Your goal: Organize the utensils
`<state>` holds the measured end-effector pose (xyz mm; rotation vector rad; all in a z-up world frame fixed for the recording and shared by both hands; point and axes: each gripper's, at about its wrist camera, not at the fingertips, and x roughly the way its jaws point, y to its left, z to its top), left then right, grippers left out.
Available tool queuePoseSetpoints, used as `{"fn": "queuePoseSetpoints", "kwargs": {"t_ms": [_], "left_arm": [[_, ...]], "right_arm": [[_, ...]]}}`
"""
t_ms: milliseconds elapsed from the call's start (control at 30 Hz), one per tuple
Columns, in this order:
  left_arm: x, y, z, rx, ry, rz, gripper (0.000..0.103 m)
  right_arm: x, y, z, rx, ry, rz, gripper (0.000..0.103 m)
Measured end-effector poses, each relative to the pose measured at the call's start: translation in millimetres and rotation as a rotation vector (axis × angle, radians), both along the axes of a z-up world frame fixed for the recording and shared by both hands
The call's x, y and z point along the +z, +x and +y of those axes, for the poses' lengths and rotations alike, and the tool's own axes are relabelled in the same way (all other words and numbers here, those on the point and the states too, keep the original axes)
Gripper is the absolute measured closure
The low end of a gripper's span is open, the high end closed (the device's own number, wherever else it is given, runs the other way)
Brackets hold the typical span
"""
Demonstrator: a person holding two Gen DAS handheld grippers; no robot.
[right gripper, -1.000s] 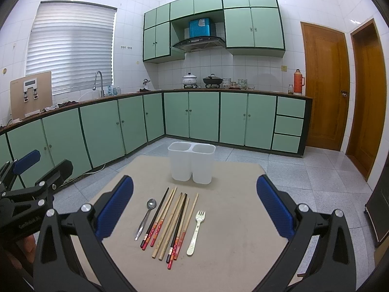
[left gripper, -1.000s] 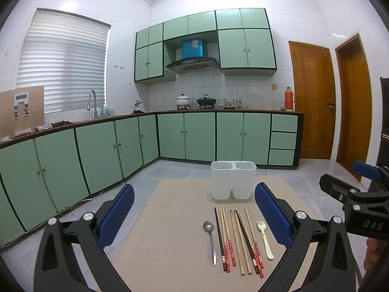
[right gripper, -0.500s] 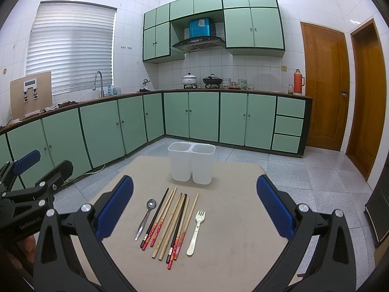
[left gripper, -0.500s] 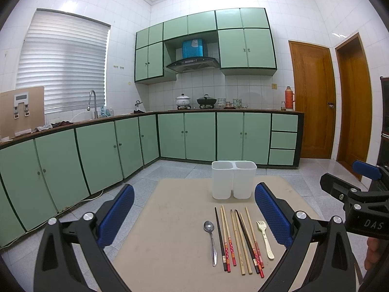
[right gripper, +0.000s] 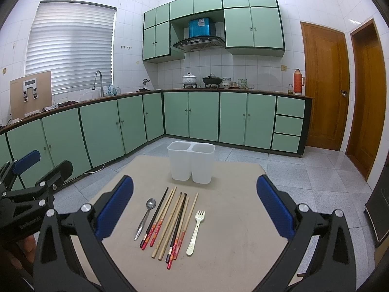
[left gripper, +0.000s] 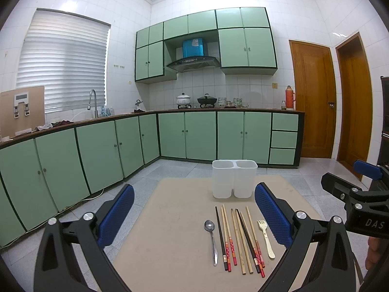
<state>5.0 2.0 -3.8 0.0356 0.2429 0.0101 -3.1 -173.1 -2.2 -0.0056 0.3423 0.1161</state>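
Two claws (left gripper: 194, 213) (right gripper: 194, 208) gaping, empty | beige table (right gripper: 231, 231) | green-cabinet kitchen (right gripper: 204, 115), tiled floor (right gripper: 304, 168)

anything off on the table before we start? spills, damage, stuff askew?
Nothing stands out. The spoon, chopsticks and fork lie in a rough row on the mat; a few chopsticks cross slightly. The white two-compartment holder stands upright behind them. Both tools, left and right, are open and hold nothing.
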Motion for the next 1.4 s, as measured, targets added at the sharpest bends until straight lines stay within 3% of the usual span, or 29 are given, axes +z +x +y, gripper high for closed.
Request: {"fn": "queuePoseSetpoints", "kwargs": {"t_ms": [1167, 1400], "left_arm": [[-5, 2, 5, 0.001, 0.004, 0.007, 0.006], [-13, 20, 14, 0.014, 0.019, 0.048, 0.006]], "right_arm": [[-13, 5, 3, -0.008, -0.001, 0.01, 0.005], [-26, 25, 1, -0.034, -0.037, 0.069, 0.005]]}}
